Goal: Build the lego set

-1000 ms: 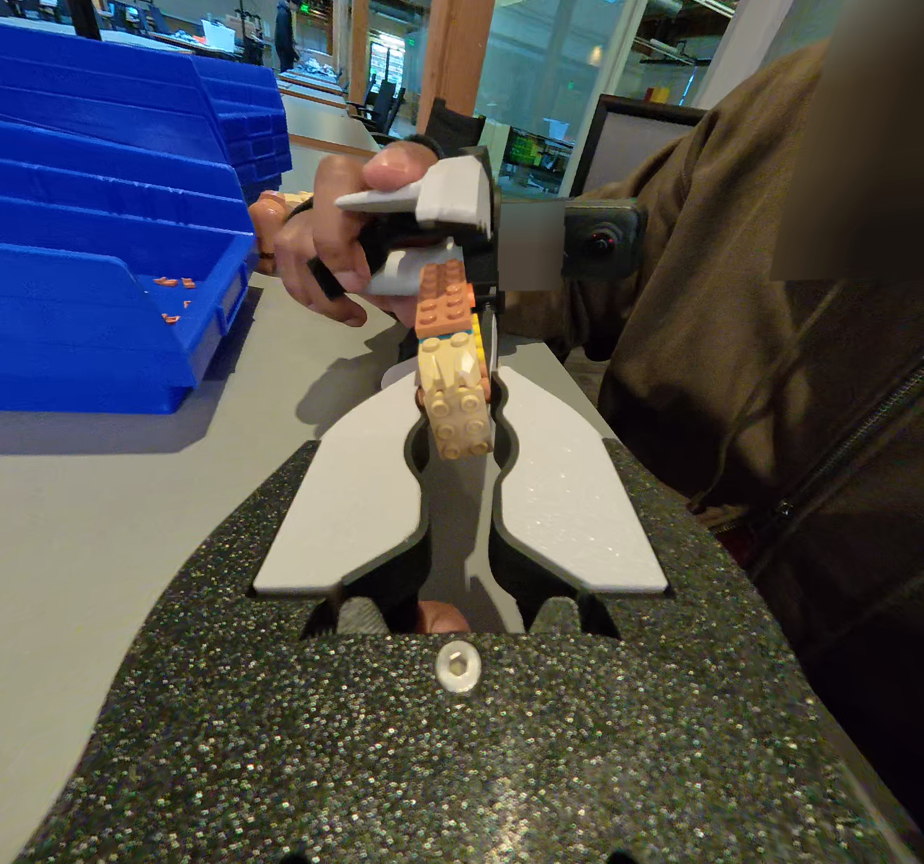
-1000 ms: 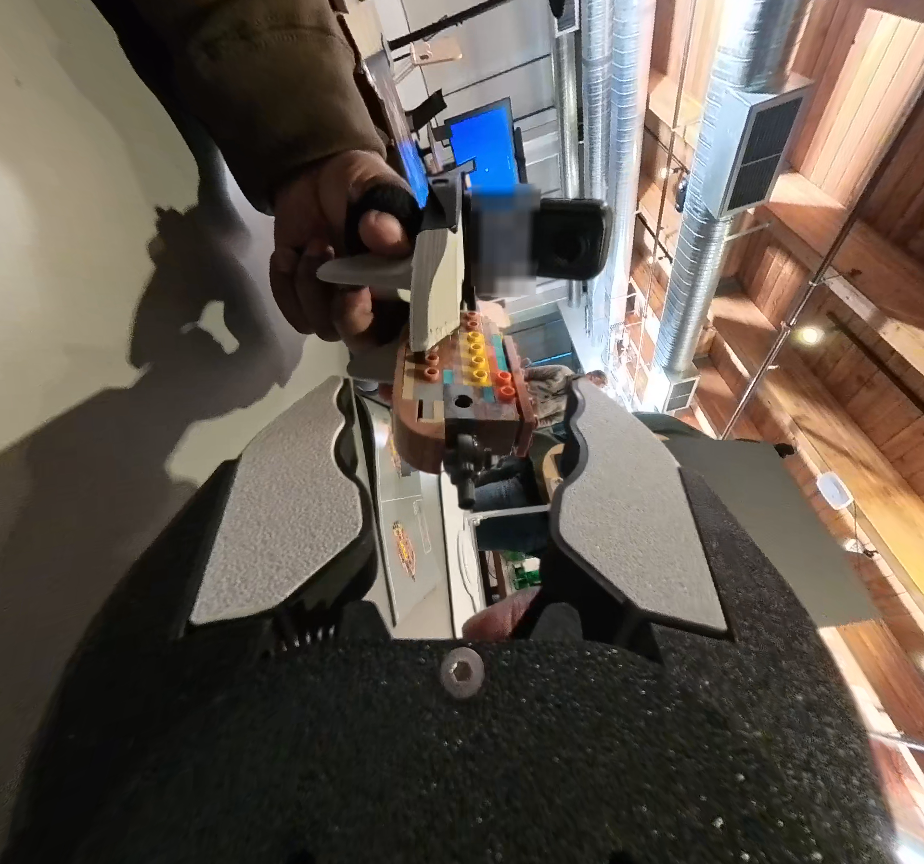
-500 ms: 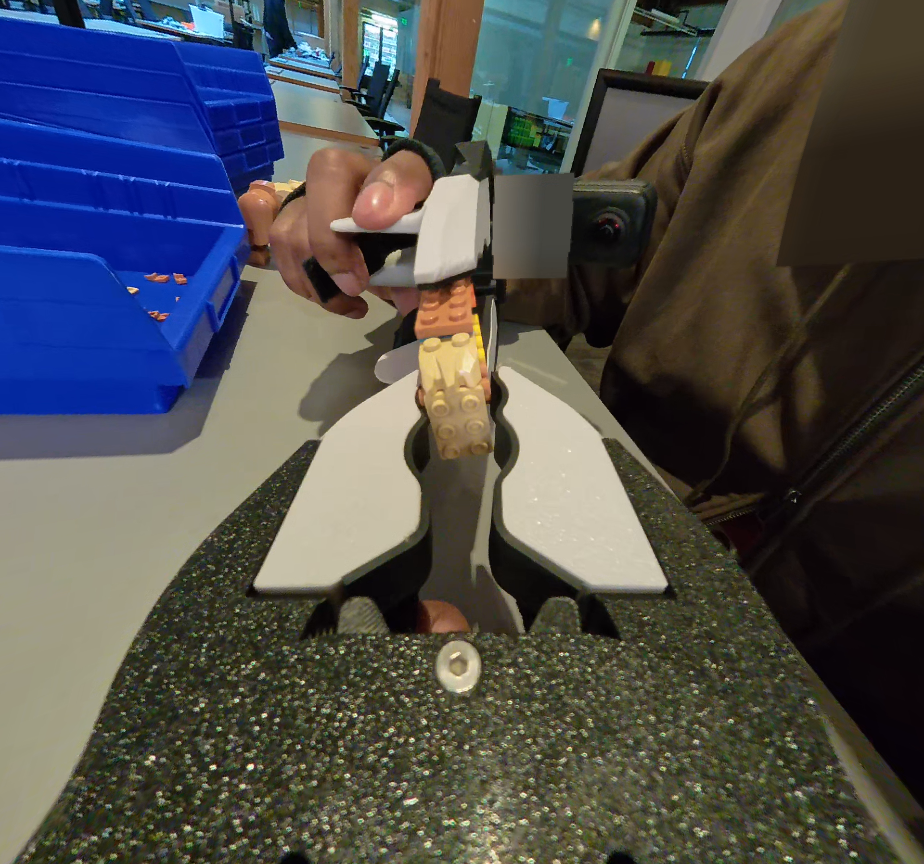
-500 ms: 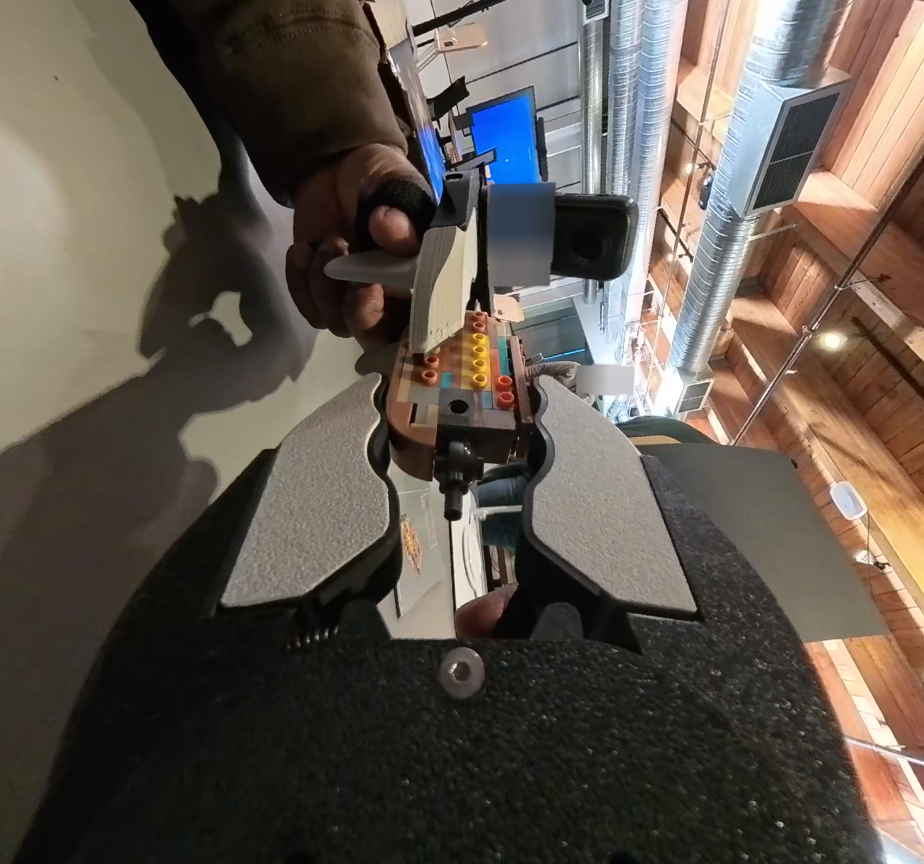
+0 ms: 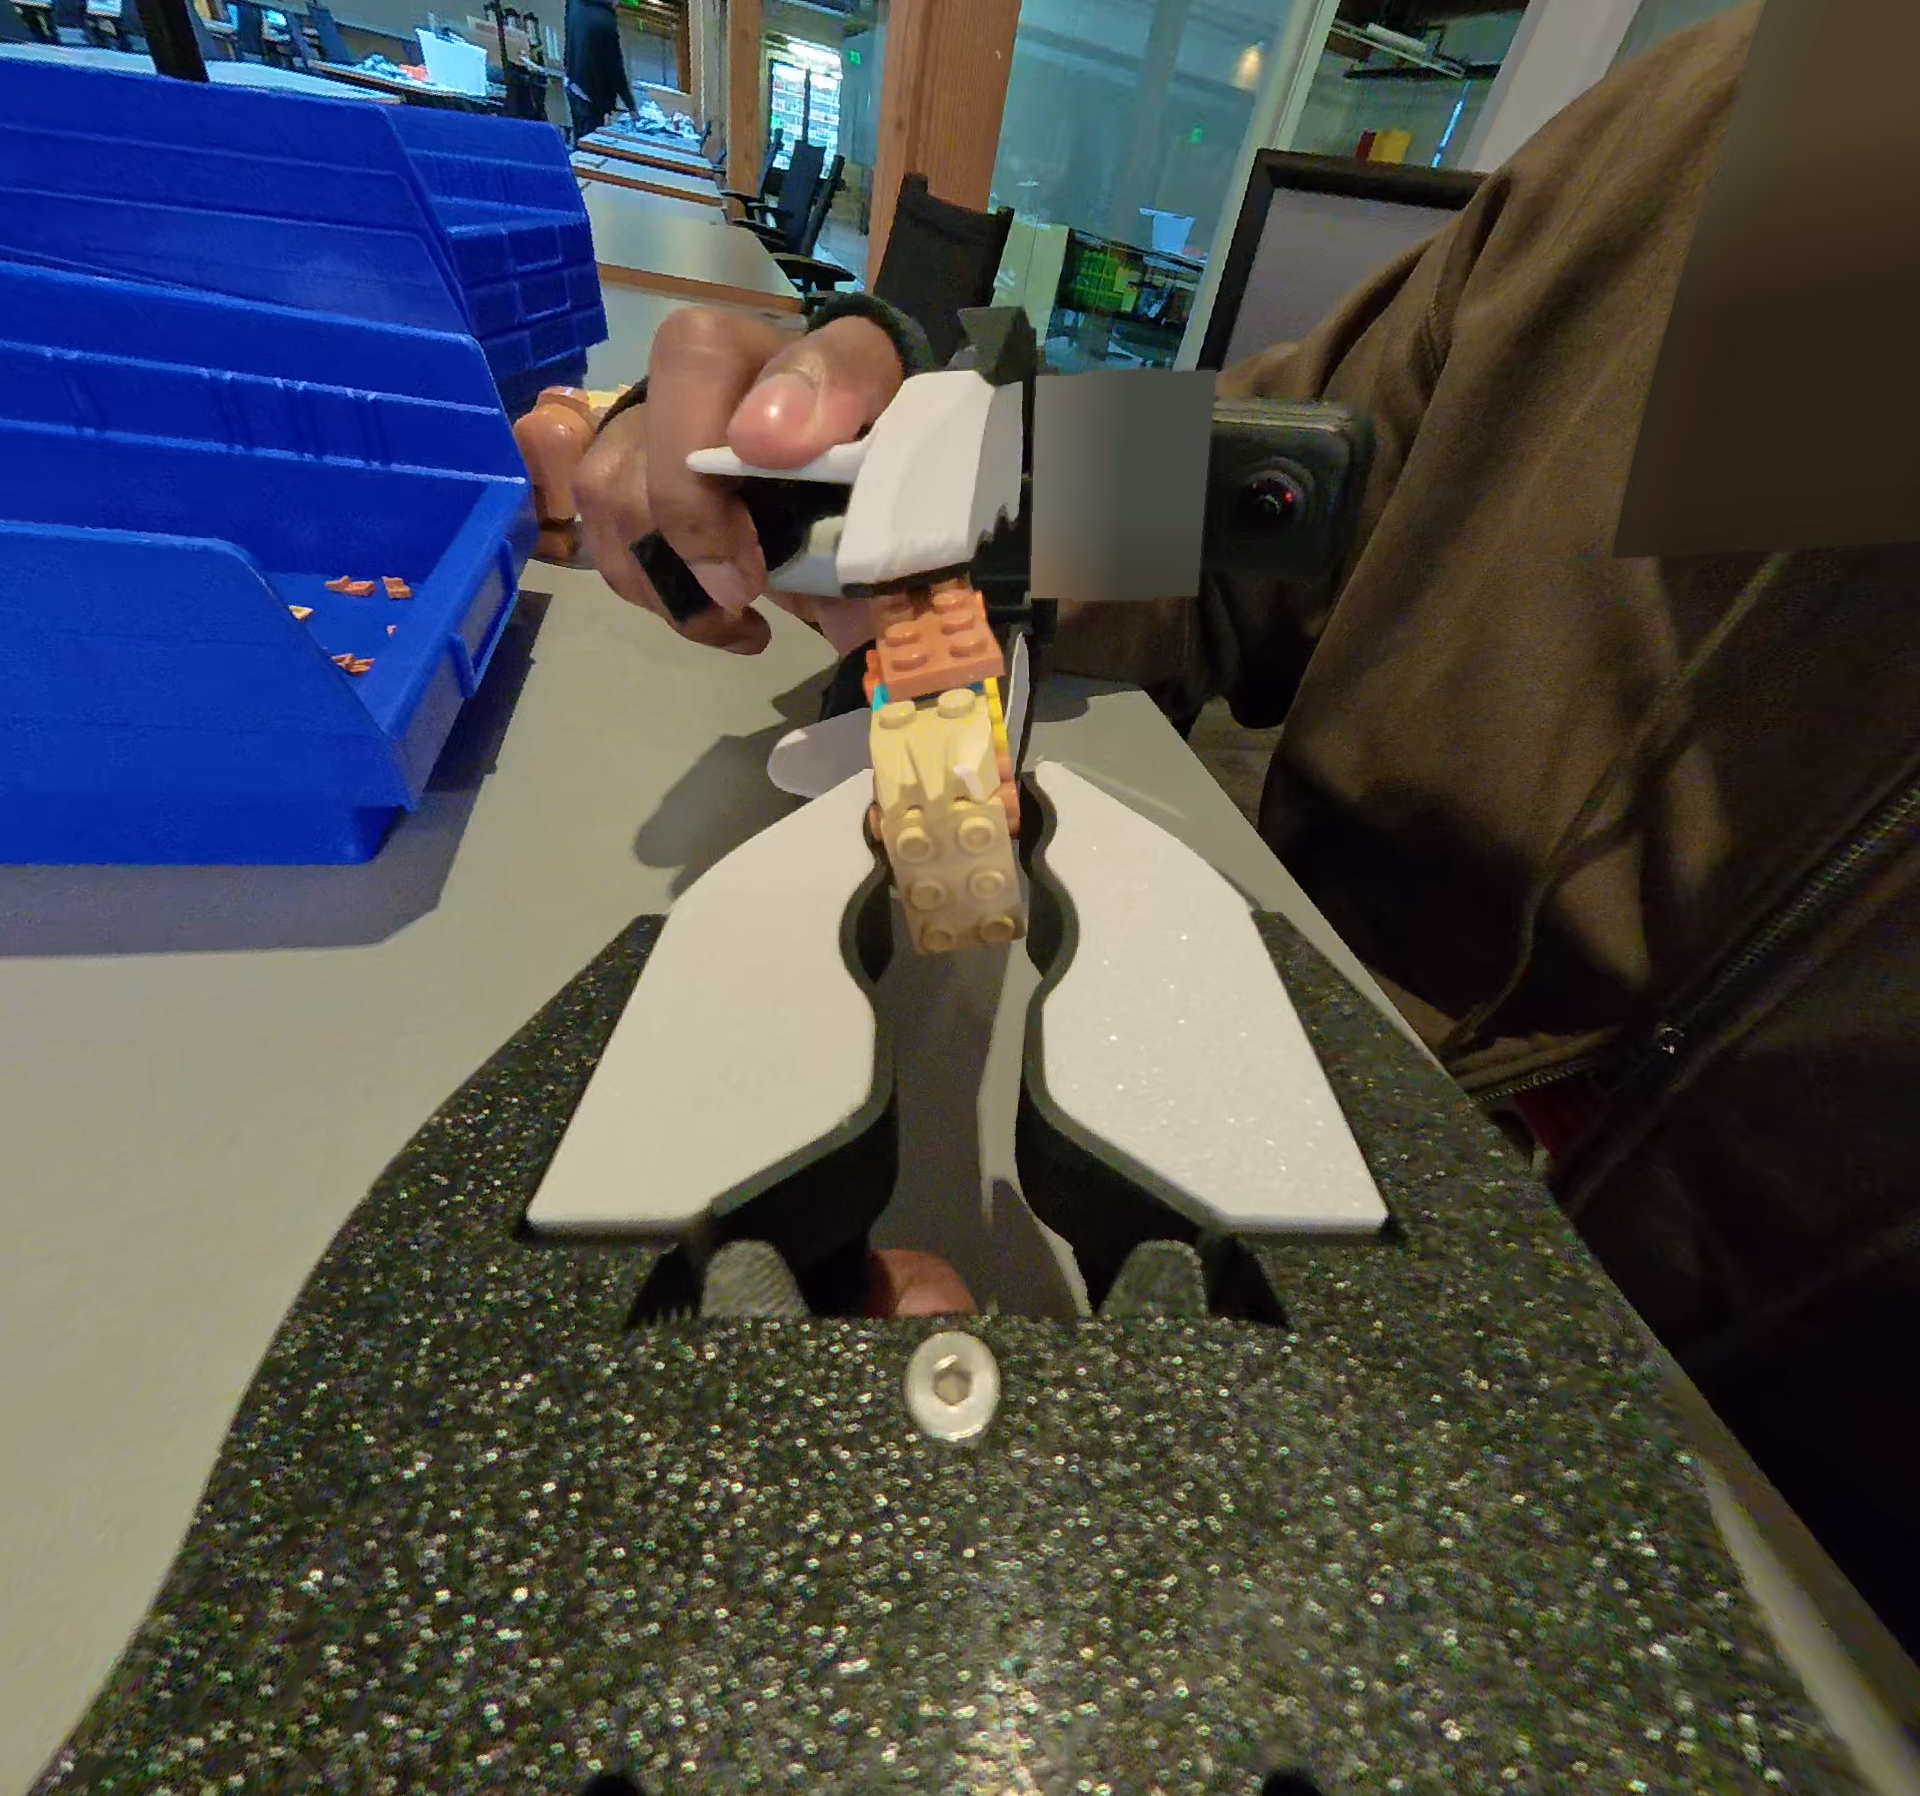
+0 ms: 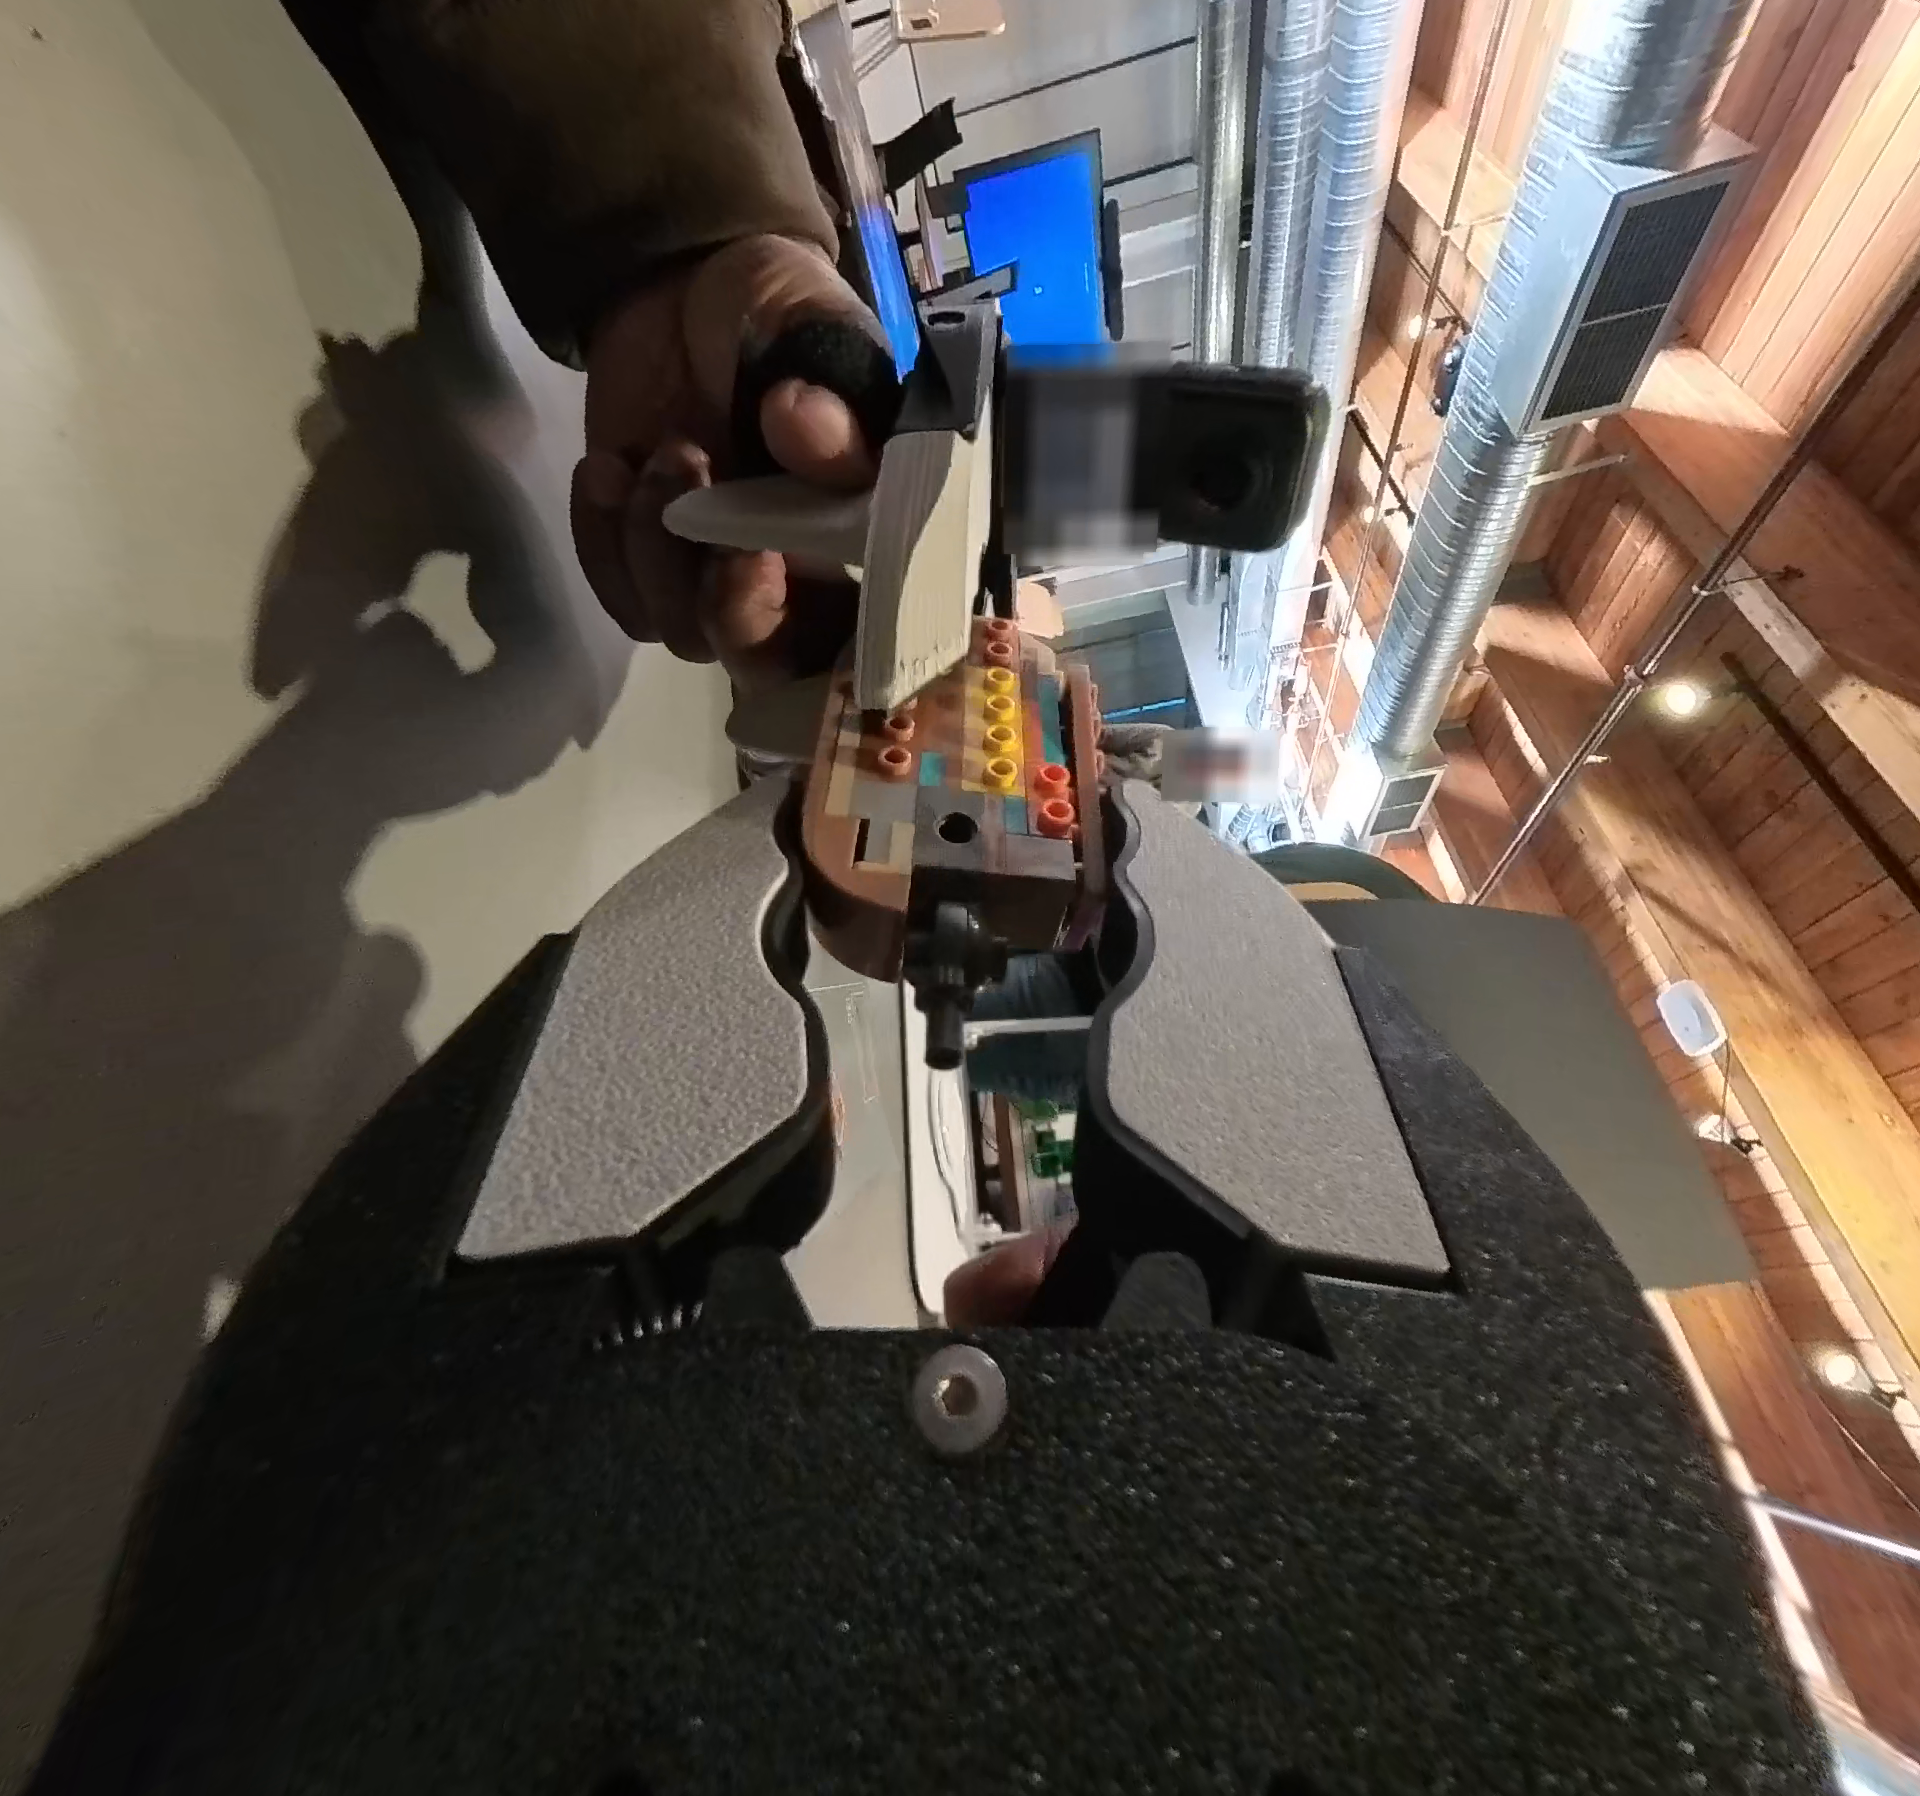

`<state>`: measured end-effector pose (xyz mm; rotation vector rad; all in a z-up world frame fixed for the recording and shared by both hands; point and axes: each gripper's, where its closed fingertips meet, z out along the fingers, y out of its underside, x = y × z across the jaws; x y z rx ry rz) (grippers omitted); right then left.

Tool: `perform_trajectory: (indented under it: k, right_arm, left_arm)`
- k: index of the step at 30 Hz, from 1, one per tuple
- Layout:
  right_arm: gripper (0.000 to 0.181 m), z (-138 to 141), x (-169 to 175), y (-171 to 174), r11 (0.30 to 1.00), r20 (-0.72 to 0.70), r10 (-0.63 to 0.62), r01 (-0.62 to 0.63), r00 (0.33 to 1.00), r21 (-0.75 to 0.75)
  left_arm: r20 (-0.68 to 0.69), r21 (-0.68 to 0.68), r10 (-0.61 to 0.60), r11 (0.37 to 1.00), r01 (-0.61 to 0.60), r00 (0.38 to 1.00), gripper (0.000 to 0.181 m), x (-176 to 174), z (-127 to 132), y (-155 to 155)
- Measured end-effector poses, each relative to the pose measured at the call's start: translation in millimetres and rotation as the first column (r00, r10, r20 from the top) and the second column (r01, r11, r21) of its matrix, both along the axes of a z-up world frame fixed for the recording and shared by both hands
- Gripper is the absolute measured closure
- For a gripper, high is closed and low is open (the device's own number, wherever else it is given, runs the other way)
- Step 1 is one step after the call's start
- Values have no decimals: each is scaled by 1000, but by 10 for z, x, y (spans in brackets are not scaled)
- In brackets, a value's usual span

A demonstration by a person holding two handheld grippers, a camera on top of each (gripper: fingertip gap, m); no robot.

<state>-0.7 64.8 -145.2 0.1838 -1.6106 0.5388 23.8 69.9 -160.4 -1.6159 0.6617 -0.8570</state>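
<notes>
A small lego model is held in the air between both grippers. In the left wrist view its tan bricks [image 5: 956, 873] are nearest, with an orange brick beyond. My left gripper [image 5: 951, 801] is shut on the tan end. The right gripper's white finger [image 5: 914, 489] covers the far end. In the right wrist view the model [image 6: 935, 770] shows a brown body with orange and yellow studs and a black pin. My right gripper [image 6: 951, 811] is shut on its sides. The left gripper's finger [image 6: 920, 593] lies over the far studs.
Stacked blue bins [image 5: 208, 499] stand at the left on the grey table [image 5: 208, 1019]; the front one holds small orange pieces [image 5: 353, 593]. A brown lego figure [image 5: 551, 447] sits behind the hand. The person's brown jacket [image 5: 1558, 707] fills the right. Less than 4 cm separates the two grippers' tips.
My right gripper's jaws were apart around the model a second ago and have shut on it. The left gripper has kept its hold; both hands shifted only slightly.
</notes>
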Motion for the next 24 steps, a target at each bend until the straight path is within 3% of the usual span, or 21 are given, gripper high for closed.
perform_trajectory:
  k: [10, 24]
  right_arm:
    - [128, 49, -34, 70, 998, -42, -49, 50, 998, 24]
    - [127, 46, -32, 74, 997, -54, -51, 53, 997, 49]
  left_arm:
    - [-66, 79, 91, 993, -85, 994, 159, -82, 49, 63]
    - [-72, 96, 91, 992, -84, 993, 159, -70, 55, 64]
